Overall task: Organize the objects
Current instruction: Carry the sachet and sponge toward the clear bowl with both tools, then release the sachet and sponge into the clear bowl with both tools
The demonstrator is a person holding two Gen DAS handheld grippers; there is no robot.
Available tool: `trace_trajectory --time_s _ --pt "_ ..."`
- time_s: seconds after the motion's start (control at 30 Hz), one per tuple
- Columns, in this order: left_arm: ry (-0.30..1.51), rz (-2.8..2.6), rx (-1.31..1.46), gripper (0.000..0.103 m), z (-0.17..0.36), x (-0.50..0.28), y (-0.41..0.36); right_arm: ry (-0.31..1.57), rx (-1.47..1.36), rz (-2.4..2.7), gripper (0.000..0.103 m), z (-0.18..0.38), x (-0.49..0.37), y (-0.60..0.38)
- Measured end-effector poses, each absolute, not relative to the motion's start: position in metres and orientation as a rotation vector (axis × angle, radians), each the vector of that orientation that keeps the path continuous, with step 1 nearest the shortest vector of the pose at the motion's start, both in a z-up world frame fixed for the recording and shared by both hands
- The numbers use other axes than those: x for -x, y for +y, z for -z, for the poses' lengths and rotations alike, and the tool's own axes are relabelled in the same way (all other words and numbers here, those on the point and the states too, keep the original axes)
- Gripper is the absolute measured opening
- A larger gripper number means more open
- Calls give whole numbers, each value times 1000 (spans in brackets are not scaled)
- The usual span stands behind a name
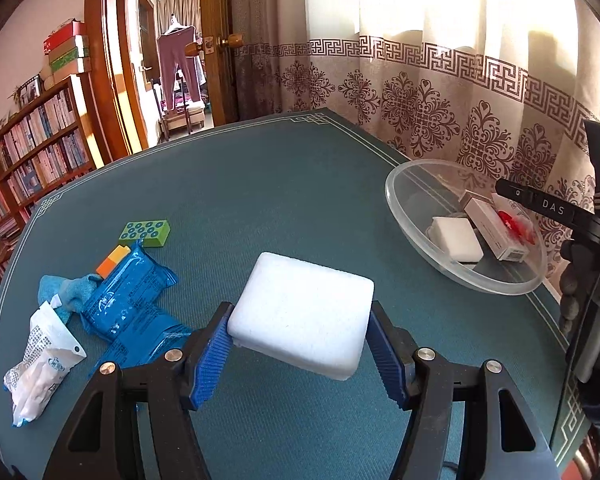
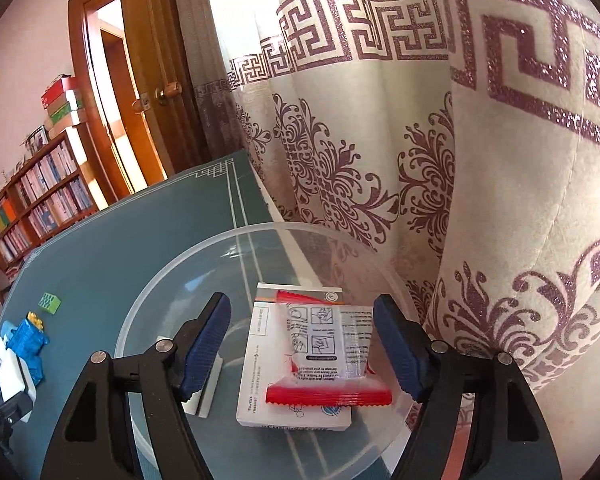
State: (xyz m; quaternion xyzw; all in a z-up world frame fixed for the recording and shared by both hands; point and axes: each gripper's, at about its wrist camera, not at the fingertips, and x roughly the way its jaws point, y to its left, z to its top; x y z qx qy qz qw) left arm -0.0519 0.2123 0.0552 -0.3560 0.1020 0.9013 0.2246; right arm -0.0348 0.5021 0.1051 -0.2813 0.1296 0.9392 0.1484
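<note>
My left gripper (image 1: 300, 344) is shut on a thick white foam block (image 1: 304, 312), held above the teal table mat (image 1: 260, 200). A clear bowl (image 1: 396, 204) stands at the right by the curtain. It holds a second white block (image 1: 458, 238), a white box (image 1: 494, 230) and a clear packet with red edges (image 1: 516, 222). In the right wrist view my right gripper (image 2: 304, 344) hangs open over the bowl (image 2: 148, 300). The red-edged packet (image 2: 328, 356) lies on the box (image 2: 260, 380) below and between its fingers, touching neither pad.
At the mat's left lie a green brick (image 1: 145, 233), an orange and yellow brick (image 1: 114, 260), a blue packet (image 1: 128, 300), a light blue cloth (image 1: 64, 292) and a white packet (image 1: 44, 364). A patterned curtain (image 2: 460, 160) hangs close behind the bowl. Bookshelves (image 1: 32, 152) stand at far left.
</note>
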Motion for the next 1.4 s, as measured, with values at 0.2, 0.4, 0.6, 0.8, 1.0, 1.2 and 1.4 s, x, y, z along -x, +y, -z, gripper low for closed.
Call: trace_trajectory --time_s 0.2,0.4,0.6,0.8,1.0,1.2,1.4 --pt "303 -2443 914 68 -65 58 242 301 745 -2715 75 -111 29 488" --pt "320 -2390 863 68 -72 69 274 279 710 -2725 75 -116 22 480" --pt "327 -2342 843 68 -72 82 302 307 721 -2714 75 -113 25 484" --pt "334 -2292 835 69 -65 96 329 337 702 -2693 75 -113 24 491" --pt "375 -2273 823 69 -59 109 353 347 684 -2677 75 -113 22 494" --pt "327 -2234 824 81 -56 121 362 345 657 -2652 75 -114 19 497" --pt "253 -2236 860 92 -54 126 351 360 664 -2629 75 -112 20 502"
